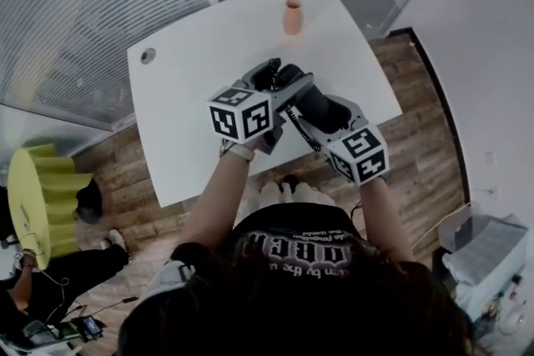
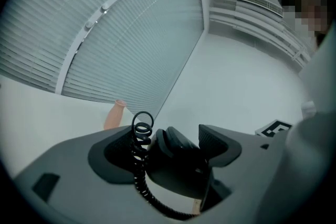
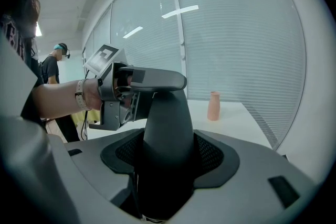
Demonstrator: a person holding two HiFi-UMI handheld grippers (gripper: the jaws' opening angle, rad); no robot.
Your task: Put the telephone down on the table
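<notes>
1. The telephone [image 1: 310, 100] is held by both grippers over the near half of the white table [image 1: 200, 46]. Whether it touches the table cannot be told.
2. The jaws of the left gripper [image 2: 170, 147] are closed on one end of the telephone, and much of this end is hidden between them.
3. The jaws of the right gripper [image 3: 169, 149] are pressed on the black middle part, and its lower end is cut off from view.
4. A coiled cord [image 2: 137, 170] is seen beside the telephone; where it ends is hidden.
5. A pink vase [image 1: 292, 16] is seen upright near the far edge, well apart from the telephone.
</notes>
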